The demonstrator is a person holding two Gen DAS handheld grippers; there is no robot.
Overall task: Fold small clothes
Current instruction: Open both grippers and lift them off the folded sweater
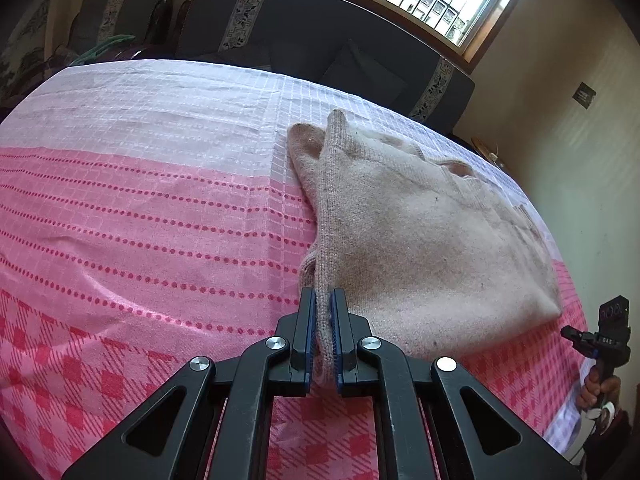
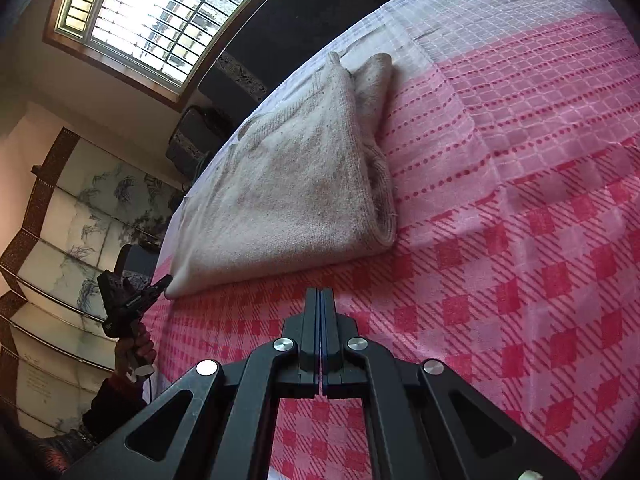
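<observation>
Sweater [image 1: 420, 240]: a beige knit, lying on the cloth [image 1: 140, 200], a pink checked and dotted cover, toward its right half in the left wrist view. It is already doubled over, with a rounded fold along the near side and loose layers stacked at the edge that faces the left gripper [image 1: 323, 300].

The left gripper pinches a ribbed edge of the knit between its pads; the strip stands up in a ridge and runs away from the jaws toward the far corner. The right gripper [image 2: 321, 294] has its pads pressed together on nothing, and hovers over bare cloth just short of the sweater's near fold.

The knit looks soft, light and limp. It should drape and sag wherever it is not supported, and a lifted edge will likely drag the layers under it. The fuzzy surface should give the pads good friction, so slipping seems a small risk; stretching the rib or peeling only one layer seems the greater one.

The best hold is probably on the ribbed hem or a corner, taking all layers at once, with the second gripper at the matching corner so the edge rises evenly.
</observation>
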